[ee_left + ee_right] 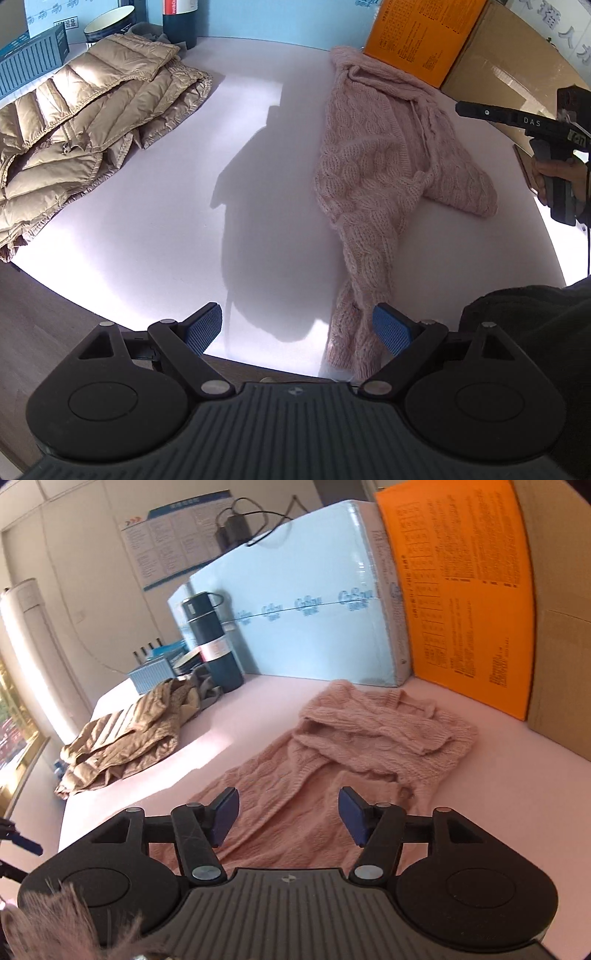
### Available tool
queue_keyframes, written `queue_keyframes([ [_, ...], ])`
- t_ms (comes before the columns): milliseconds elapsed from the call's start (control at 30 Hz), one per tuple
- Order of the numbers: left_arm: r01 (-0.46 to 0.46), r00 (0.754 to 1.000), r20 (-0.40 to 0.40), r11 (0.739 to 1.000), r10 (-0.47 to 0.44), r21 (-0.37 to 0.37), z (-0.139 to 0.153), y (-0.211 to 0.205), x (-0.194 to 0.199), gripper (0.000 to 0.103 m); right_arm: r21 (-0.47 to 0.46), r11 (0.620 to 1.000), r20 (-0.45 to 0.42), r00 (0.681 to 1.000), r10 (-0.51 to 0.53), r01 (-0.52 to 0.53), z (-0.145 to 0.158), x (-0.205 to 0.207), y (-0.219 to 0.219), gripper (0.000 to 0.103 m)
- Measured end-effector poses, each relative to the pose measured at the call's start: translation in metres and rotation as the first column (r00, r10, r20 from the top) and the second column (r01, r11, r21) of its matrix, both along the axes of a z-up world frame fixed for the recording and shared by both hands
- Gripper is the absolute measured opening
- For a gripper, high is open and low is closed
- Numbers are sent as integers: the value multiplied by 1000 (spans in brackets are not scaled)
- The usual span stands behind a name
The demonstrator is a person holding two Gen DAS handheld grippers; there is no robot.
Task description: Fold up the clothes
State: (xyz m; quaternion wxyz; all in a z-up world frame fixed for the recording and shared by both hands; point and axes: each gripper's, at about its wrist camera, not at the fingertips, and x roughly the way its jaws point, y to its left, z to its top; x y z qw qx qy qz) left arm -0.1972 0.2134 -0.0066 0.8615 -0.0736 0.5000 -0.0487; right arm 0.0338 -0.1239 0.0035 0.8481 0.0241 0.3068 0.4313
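A pink cable-knit sweater lies in a long, partly folded strip on the pale table, one sleeve trailing toward the near edge. In the right wrist view the same sweater spreads out under and beyond my right gripper. That gripper stands open above the knit, and none of the knit is between its blue pads. My left gripper is wide open over the table's near edge, its right pad beside the sleeve end, holding nothing. A hand holds the right gripper's black body at the far right.
A beige quilted jacket lies crumpled at the table's left. Behind stand a dark flask, a mug, a blue crate, a light blue box, an orange box and a cardboard carton.
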Motion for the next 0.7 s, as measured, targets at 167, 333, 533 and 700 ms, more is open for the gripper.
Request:
queue_keyframes([
  [167, 121, 993, -4, 992, -121, -22, -5, -19, -8, 88, -43, 953, -2, 954, 301, -301, -6, -55, 55, 57],
  [333, 172, 984, -27, 983, -174, -70, -18, -37, 4, 87, -119, 927, -68, 935, 349, -354, -34, -80, 103, 63],
  [533, 190, 981, -46, 982, -191, -17, -24, -55, 8, 32, -167, 955, -65, 969, 239, -247, -52, -86, 131, 71],
  [700, 171, 985, -21, 984, -173, -51, -14, -43, 9, 15, -121, 969, -46, 977, 210, -214, -43, -92, 117, 75],
])
